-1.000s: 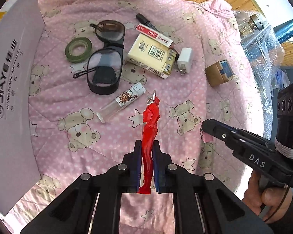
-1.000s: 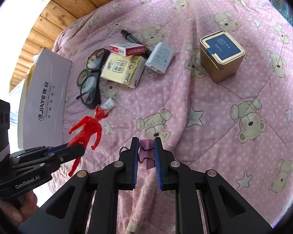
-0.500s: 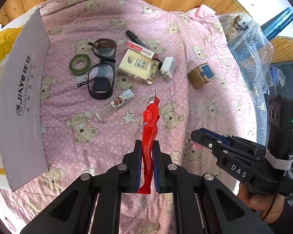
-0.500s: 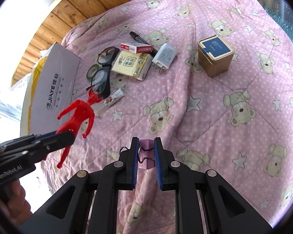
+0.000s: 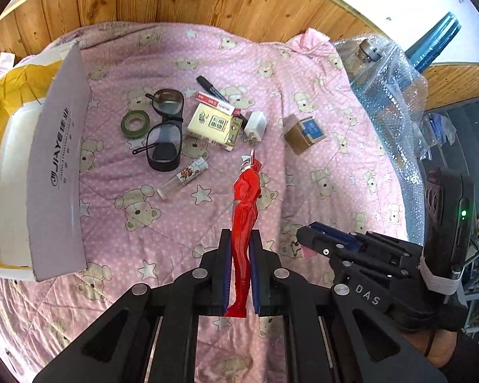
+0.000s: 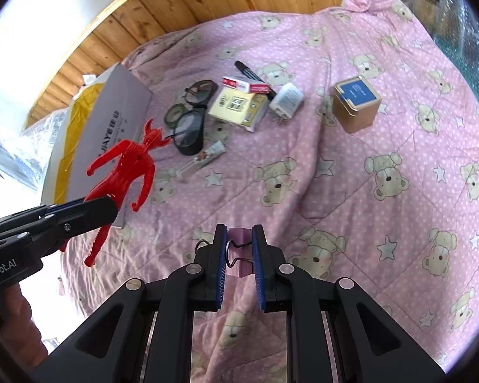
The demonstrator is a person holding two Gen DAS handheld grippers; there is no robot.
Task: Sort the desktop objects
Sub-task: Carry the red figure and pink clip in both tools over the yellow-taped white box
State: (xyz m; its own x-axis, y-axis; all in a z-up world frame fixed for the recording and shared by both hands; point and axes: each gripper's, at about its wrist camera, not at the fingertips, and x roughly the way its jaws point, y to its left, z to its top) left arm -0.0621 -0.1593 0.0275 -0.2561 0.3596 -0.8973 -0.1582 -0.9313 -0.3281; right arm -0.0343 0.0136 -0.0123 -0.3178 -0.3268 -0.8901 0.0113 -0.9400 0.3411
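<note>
My left gripper (image 5: pixel 239 245) is shut on a red toy figure (image 5: pixel 245 210), gripped by its legs and held well above the pink bear-print quilt (image 5: pixel 335 185). From the right wrist view the same red figure (image 6: pixel 124 166) hangs in the left gripper (image 6: pixel 89 210) at the left. My right gripper (image 6: pixel 238 242) is shut on a small pink binder clip (image 6: pixel 238 255); that right gripper (image 5: pixel 306 242) shows at the lower right of the left wrist view. On the quilt lie black glasses (image 5: pixel 166 134), green tape (image 5: pixel 135 123), a yellow box (image 5: pixel 214 126), a white charger (image 5: pixel 255 124) and a small vial (image 5: pixel 183 177).
An open white and yellow box (image 5: pixel 16 172) with a grey lid flap (image 5: pixel 59 166) stands at the left of the quilt. A brown tin with a blue lid (image 6: pixel 356 105), a red pack (image 6: pixel 244 84) and a black marker (image 6: pixel 249 71) lie farther back. Bubble wrap (image 5: pixel 389 89) is heaped at the right.
Both grippers have risen away from the quilt, so the objects look smaller and the wooden wall and the open box have come into view. Each keeps its hold.
</note>
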